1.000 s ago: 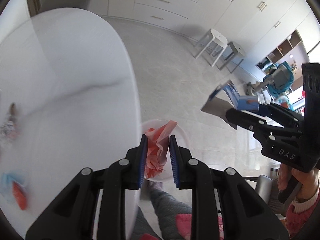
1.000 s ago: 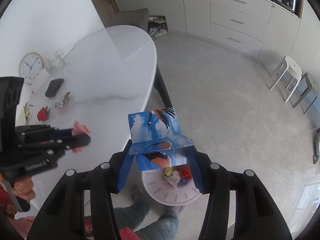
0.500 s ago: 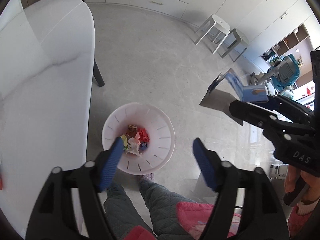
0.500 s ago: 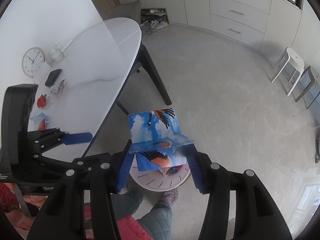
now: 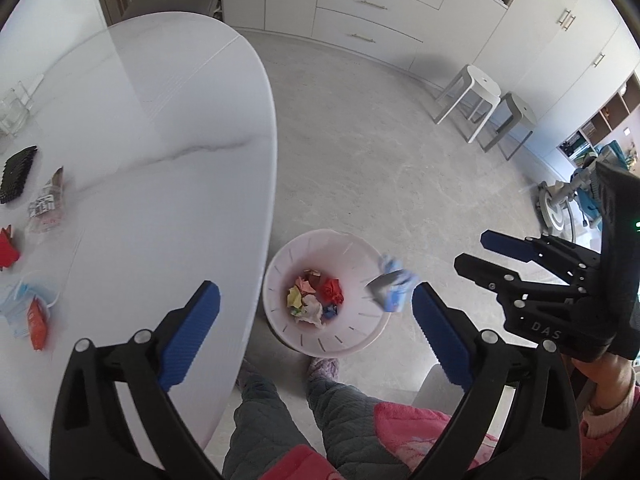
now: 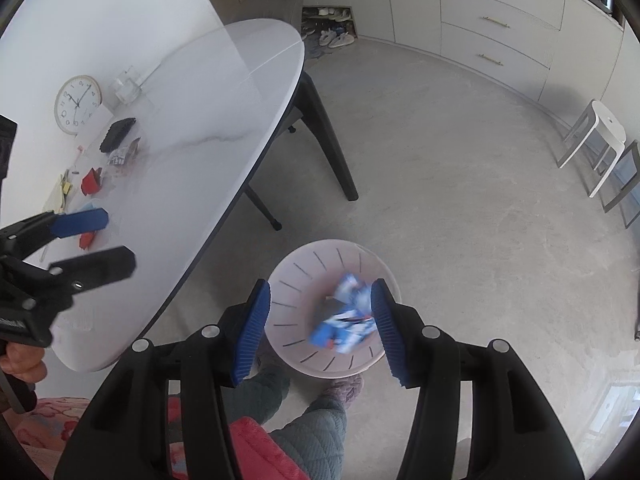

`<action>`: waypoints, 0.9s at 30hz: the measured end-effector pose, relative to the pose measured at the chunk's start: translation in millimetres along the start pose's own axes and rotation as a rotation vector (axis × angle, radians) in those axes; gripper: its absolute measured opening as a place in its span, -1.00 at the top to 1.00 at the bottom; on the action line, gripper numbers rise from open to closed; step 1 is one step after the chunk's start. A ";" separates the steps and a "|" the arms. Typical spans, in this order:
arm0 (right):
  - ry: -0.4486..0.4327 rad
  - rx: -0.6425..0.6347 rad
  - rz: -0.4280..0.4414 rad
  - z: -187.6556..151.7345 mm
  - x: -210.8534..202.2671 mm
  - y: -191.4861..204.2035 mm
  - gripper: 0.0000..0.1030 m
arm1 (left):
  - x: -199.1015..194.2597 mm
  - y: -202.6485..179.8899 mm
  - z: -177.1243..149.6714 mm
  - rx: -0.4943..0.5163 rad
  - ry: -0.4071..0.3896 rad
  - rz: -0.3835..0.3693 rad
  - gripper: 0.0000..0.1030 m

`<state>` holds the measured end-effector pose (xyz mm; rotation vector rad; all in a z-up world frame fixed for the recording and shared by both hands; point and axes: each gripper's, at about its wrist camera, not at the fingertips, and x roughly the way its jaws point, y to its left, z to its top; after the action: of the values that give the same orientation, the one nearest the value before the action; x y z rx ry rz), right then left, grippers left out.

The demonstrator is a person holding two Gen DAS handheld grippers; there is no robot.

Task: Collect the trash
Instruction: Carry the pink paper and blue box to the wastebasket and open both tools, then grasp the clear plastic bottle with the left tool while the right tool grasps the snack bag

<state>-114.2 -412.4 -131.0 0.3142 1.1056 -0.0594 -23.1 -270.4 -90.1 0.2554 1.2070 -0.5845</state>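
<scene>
A round white bin (image 5: 280, 268) (image 6: 304, 258) stands on the floor beside the table and holds several crumpled scraps (image 5: 316, 300). A blue printed carton (image 6: 344, 320) (image 5: 392, 292) is blurred in mid-fall at the bin's mouth, and no pad presses on it. My right gripper (image 6: 320, 300) (image 5: 474, 250) hangs over the bin with its jaws opening. My left gripper (image 5: 314, 300) (image 6: 116, 240) is also above the bin, at the table edge. Its jaws are opening wide with nothing between them.
On the white oval table (image 5: 160, 160) lie a clear wrapper (image 5: 46, 204), a red scrap (image 5: 8, 248), a blue mask with an orange packet (image 5: 28, 312), a black object (image 5: 18, 174) and a clock (image 6: 78, 104). A person's legs and slippers (image 5: 324, 364) are below the bin. Two stools (image 5: 480, 96) stand near the cabinets.
My left gripper let go of the red-orange wrapper over the bin and spread wide. My right gripper sank toward the bin and released the blue carton, which now drops.
</scene>
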 end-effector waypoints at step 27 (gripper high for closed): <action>0.038 -0.232 -0.003 35.1 21.3 103.0 -0.95 | -62.8 97.4 -64.9 -0.303 -0.087 0.131 -0.80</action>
<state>-53.3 -321.6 -112.9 0.1060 1.1388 0.0723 -36.0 -140.5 -65.9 0.0508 1.1672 -0.2897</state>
